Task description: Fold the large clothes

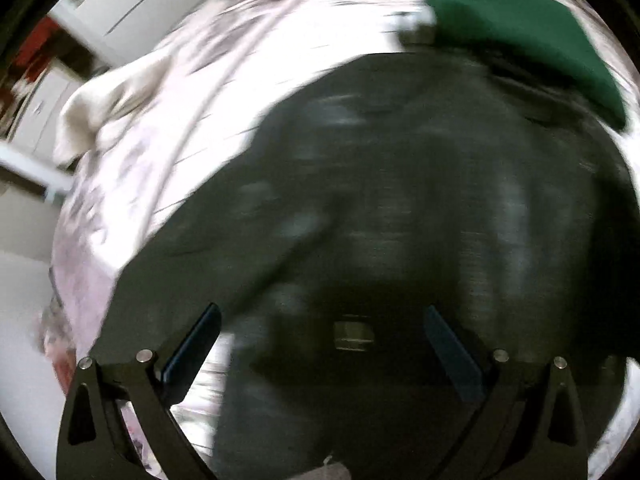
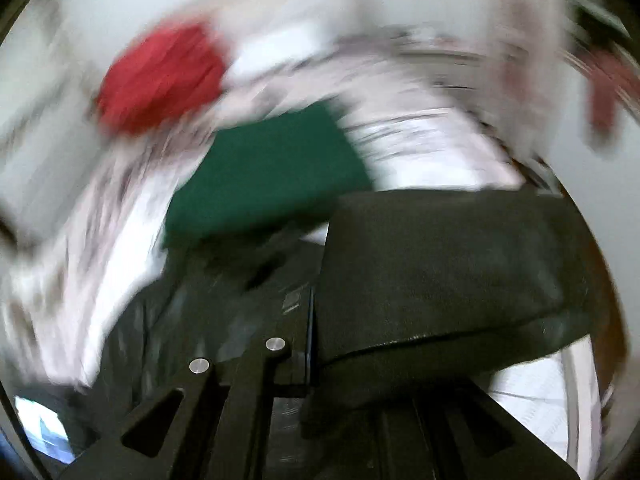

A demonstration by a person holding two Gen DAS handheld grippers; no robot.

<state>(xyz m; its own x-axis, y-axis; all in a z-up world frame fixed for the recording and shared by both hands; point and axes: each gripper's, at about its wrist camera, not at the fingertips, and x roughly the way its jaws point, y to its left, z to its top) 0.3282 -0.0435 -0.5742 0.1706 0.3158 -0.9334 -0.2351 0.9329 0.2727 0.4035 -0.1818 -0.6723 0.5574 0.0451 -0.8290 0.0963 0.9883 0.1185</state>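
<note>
A large dark garment (image 1: 400, 184) lies spread on a bed with a pale patterned sheet (image 1: 224, 80). My left gripper (image 1: 322, 344) hovers just above the garment with its jaws wide open and empty, near a small label (image 1: 354, 334). In the right wrist view, my right gripper (image 2: 310, 336) is shut on a fold of the dark garment (image 2: 448, 272), which drapes over its right finger and hides it. Both views are motion-blurred.
A folded green cloth (image 1: 532, 40) lies on the bed beyond the dark garment; it also shows in the right wrist view (image 2: 272, 172). A red item (image 2: 160, 80) sits farther back. A cream cloth (image 1: 104, 116) lies at the bed's left edge.
</note>
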